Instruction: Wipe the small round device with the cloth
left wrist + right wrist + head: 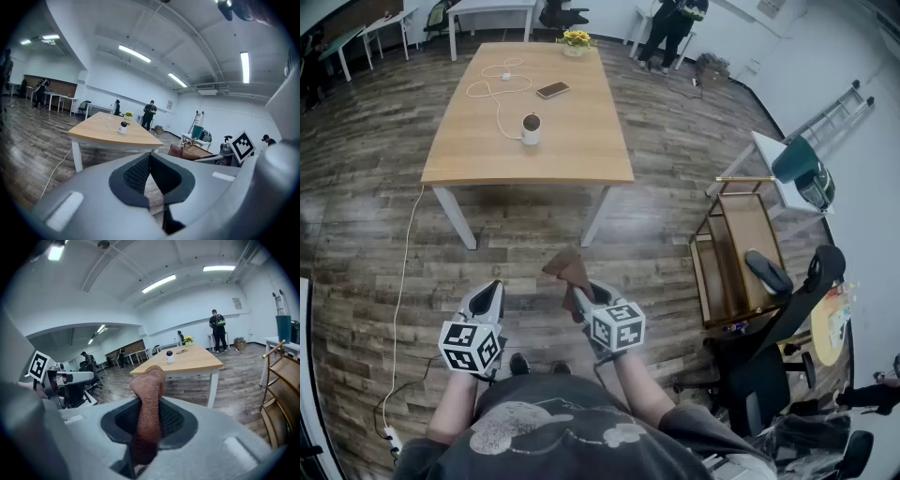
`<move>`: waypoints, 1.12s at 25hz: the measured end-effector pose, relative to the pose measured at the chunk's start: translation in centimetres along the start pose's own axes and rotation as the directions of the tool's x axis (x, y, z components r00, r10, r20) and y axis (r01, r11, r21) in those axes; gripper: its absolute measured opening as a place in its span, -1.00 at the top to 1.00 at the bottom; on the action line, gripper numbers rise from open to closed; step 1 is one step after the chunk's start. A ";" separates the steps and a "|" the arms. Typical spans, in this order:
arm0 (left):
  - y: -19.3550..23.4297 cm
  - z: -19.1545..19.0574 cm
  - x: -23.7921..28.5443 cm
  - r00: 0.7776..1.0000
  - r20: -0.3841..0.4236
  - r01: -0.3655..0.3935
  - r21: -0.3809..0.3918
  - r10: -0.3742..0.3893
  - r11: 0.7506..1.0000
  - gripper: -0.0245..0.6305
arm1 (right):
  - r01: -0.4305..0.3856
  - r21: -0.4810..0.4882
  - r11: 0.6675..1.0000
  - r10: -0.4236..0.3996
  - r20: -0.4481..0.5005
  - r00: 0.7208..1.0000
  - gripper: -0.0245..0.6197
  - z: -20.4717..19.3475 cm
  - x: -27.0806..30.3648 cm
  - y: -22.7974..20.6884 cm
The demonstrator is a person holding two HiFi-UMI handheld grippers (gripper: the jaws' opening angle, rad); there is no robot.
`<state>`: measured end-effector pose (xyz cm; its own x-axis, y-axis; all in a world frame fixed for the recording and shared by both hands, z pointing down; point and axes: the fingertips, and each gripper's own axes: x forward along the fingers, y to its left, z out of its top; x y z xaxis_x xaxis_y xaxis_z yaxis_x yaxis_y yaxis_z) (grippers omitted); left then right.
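The small round device (pixel 531 127), white with a dark top, stands on the near part of a wooden table (pixel 581 150) some way ahead of me. It also shows small in the left gripper view (pixel 123 127) and the right gripper view (pixel 169 356). My right gripper (pixel 578 294) is shut on a brown cloth (pixel 565 267), which sticks up between its jaws (pixel 149 385). My left gripper (pixel 494 287) hangs beside it, shut with nothing in it (pixel 150 157). Both are held low over the wood floor, well short of the table.
On the table lie a phone (pixel 552 90), a coiled white cable (pixel 495 89) and a flower pot (pixel 575 39). A wooden cart (pixel 741 253) and a black office chair (pixel 778 356) stand at the right. A cord (pixel 398 309) trails along the floor at the left. A person (pixel 670 28) stands beyond the table.
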<state>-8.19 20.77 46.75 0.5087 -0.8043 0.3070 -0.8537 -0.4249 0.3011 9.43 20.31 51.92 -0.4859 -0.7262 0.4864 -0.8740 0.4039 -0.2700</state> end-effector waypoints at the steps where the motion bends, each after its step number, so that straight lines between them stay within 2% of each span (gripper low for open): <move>1: 0.1 0.1 0.1 1.000 -0.001 0.002 0.001 -0.002 1.000 0.87 | 0.000 -0.003 1.000 0.000 0.000 1.000 0.70 0.1 0.1 0.0; 9: -0.4 -0.1 0.6 0.999 -0.018 0.034 0.019 -0.034 0.999 0.87 | 0.025 0.018 1.000 -0.025 -0.004 1.000 0.70 0.1 0.1 -0.9; 16: 0.0 0.1 0.7 0.999 -0.015 0.032 0.010 -0.031 0.999 0.87 | 0.039 0.019 0.999 -0.039 0.000 0.999 0.70 0.4 0.0 -1.2; 23: 0.4 -0.9 0.6 0.999 -0.023 0.038 -0.045 -0.039 0.998 0.87 | 0.071 0.039 0.997 -0.071 -0.002 0.997 0.70 0.2 0.1 -1.1; 28: 0.4 -0.1 0.9 0.997 0.003 0.078 -0.053 -0.078 0.996 0.87 | 0.078 0.069 0.995 -0.082 0.058 0.995 0.70 1.5 0.0 -1.0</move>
<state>-8.05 19.91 47.29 0.5736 -0.7697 0.2802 -0.8041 -0.4638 0.3720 10.30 19.12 50.95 -0.4120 -0.7879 0.4577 -0.9070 0.3067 -0.2885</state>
